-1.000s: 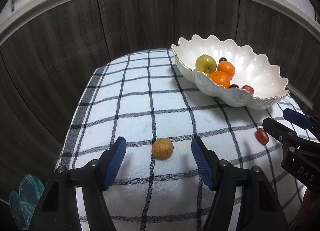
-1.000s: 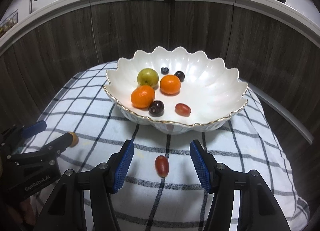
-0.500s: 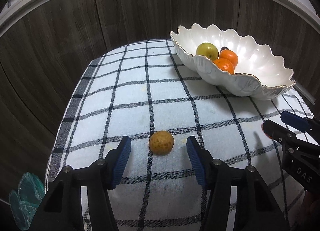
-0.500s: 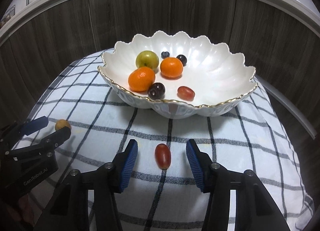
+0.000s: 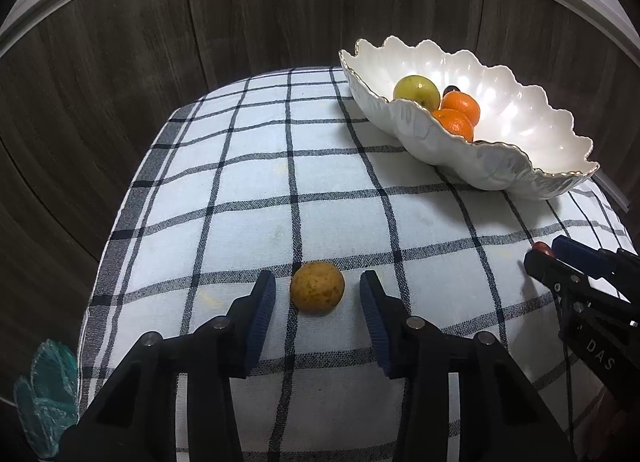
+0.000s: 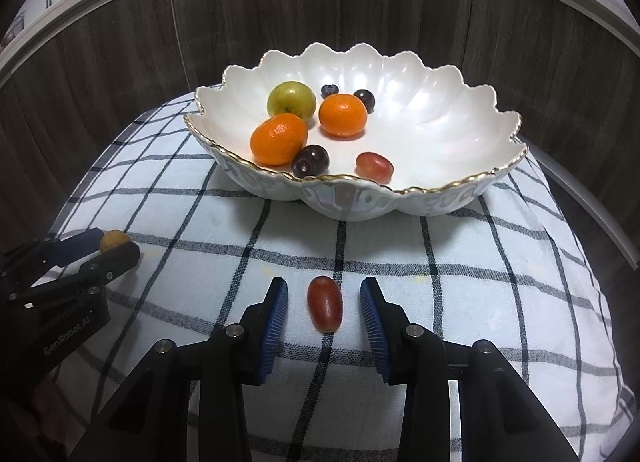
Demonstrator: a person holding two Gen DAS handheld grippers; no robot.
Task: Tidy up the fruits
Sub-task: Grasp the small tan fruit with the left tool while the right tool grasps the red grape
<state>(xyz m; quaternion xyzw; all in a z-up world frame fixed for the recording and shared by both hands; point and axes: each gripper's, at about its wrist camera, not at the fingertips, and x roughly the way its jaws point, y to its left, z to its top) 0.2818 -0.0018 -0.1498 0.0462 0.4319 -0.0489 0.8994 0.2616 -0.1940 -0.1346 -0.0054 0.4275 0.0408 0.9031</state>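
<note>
Both our grippers closing on fruit in front of the bowl [image 6: 460, 197].

Our left gripper [image 5: 317, 298] has a gap on each side of the yellow fruit [image 5: 317, 292], which lies on the cloth [image 5: 256, 165] left of the bowl. Our right gripper [image 6: 324, 304] brackets the red grape [image 6: 325, 309] just before the bowl, pads not yet touching.

In the scalloped bowl [image 6: 440, 129]: two mandarins [image 6: 279, 139], one green fruit [image 6: 291, 100], two dark grapes [image 6: 310, 160], one blueberry [image 6: 330, 90], one red grape [image 6: 374, 166]. On the checked cloth [image 6: 460, 282], at 6 o'clock: one red grape [image 6: 325, 304]; at 8 o'clock, one speckled tan fruit [image 5: 317, 292]
</note>
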